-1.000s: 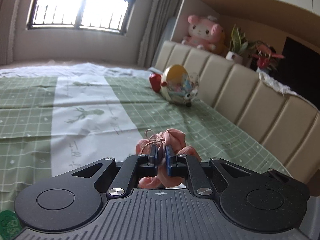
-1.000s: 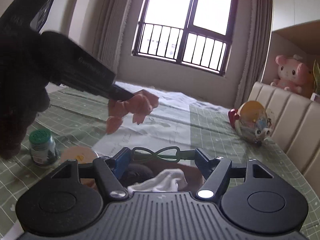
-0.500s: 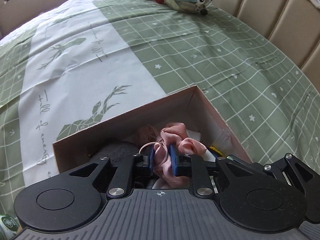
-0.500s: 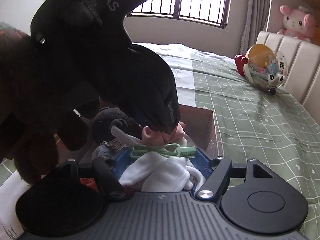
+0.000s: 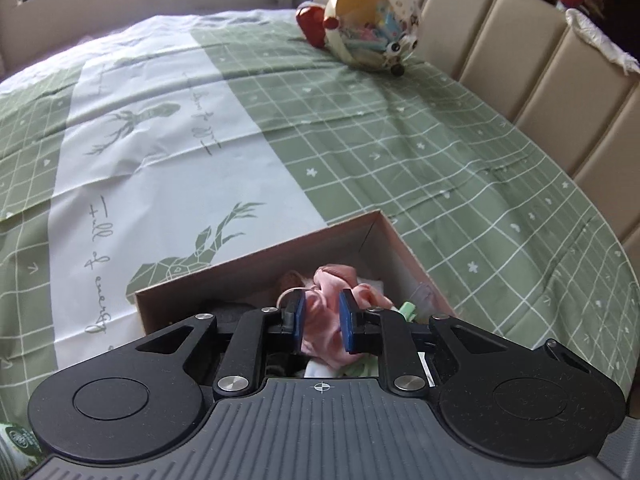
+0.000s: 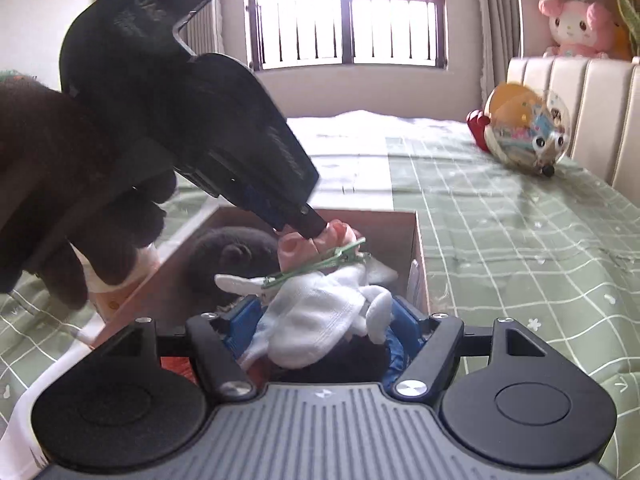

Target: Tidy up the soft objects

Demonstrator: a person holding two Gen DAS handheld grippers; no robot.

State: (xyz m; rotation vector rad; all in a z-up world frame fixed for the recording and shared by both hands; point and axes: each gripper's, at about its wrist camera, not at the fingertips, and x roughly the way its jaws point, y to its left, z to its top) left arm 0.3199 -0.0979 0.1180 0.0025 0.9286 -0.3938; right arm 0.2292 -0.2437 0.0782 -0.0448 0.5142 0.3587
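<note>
The right tongs [image 6: 320,332] are down in the cardboard box [image 6: 414,240], spread wide around a white sock [image 6: 316,320] that has a green clip [image 6: 316,264] fastened on it. The sock bulges between the blue pads, which seem to press its sides, so this looks like a wide hold meant to lower the bundle without dropping it.

Just beyond, the left tongs [image 5: 322,320] point steeply down into the same box, with a pink fabric piece [image 5: 324,316] between their blue pads. The log shows these jaws closing slightly just now, yet a gap shows beside each pad, so the pink piece seems to be let go and lying on the pile inside the box, near the far right corner. A thin loop of cord [image 5: 288,294] sticks out beside the left pad. A dark plush toy [image 6: 232,256] already lies in the box on the left side, so the box is where the soft things are being gathered.

The box sits on a bed with a green checked cover [image 5: 440,168]. Well apart, near the padded headboard [image 5: 520,60], rests a round toy-filled ball [image 5: 372,32], still outside the box.
</note>
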